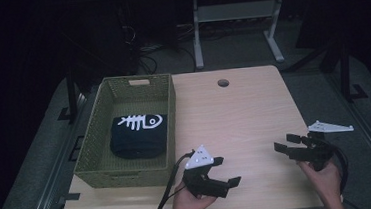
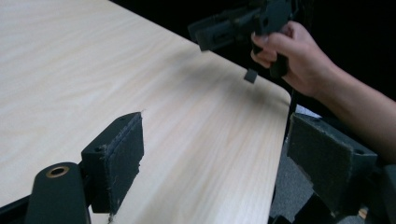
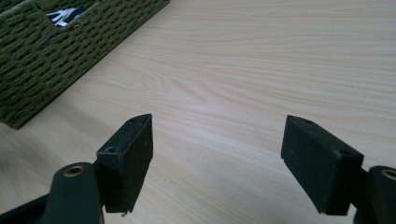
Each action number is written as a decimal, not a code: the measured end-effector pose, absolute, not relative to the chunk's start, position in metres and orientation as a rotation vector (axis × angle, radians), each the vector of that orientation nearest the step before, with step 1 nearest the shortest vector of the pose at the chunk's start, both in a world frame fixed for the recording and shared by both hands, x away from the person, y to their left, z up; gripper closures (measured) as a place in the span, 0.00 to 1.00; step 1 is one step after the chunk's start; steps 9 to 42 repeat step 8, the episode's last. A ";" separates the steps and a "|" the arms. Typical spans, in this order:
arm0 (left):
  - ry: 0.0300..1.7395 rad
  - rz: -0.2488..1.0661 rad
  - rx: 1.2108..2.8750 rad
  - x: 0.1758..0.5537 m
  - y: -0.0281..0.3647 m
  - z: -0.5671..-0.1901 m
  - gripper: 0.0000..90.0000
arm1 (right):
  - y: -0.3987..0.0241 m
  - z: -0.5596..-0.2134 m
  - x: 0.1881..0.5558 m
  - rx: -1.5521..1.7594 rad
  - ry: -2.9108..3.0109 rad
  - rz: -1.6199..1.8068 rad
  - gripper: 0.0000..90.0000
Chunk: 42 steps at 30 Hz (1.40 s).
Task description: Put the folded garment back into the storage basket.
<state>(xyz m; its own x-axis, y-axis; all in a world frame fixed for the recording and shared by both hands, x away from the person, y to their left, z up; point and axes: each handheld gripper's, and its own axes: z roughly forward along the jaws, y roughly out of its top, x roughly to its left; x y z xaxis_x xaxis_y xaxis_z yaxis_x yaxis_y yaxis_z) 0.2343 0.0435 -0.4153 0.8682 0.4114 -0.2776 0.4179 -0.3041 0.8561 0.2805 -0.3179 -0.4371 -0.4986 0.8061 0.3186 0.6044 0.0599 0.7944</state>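
1. pale wooden desk (image 1: 244,115) in a dark room.
2. folded dark cloth (image 1: 138,135) lies inside the green woven basket (image 1: 92,137) at left.
3. left tongs (image 1: 222,171) and right tongs (image 1: 288,143) both gape wide, empty.
4. the cloth looks soft, light and floppy; best pinched at a folded edge.

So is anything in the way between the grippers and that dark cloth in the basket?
Yes: the basket's wall. The cloth lies inside, and the left gripper and right gripper, both open, are outside on the table's side. Bare wood lies between; they'd likely go over the rim.
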 end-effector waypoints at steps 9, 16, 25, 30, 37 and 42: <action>0.618 -0.019 1.967 0.226 0.045 -0.435 0.21 | -0.321 -0.444 0.260 1.421 1.958 1.525 0.27; 0.618 -0.019 1.967 0.226 0.045 -0.435 0.21 | -0.321 -0.444 0.260 1.421 1.958 1.525 0.27; 0.618 -0.019 1.967 0.226 0.045 -0.435 0.21 | -0.321 -0.444 0.260 1.421 1.958 1.525 0.27; 0.618 -0.019 1.967 0.226 0.045 -0.435 0.21 | -0.321 -0.444 0.260 1.421 1.958 1.525 0.27; 0.618 -0.019 1.967 0.226 0.045 -0.435 0.21 | -0.321 -0.444 0.260 1.421 1.958 1.525 0.27; 0.618 -0.019 1.967 0.226 0.045 -0.435 0.21 | -0.321 -0.444 0.260 1.421 1.958 1.525 0.27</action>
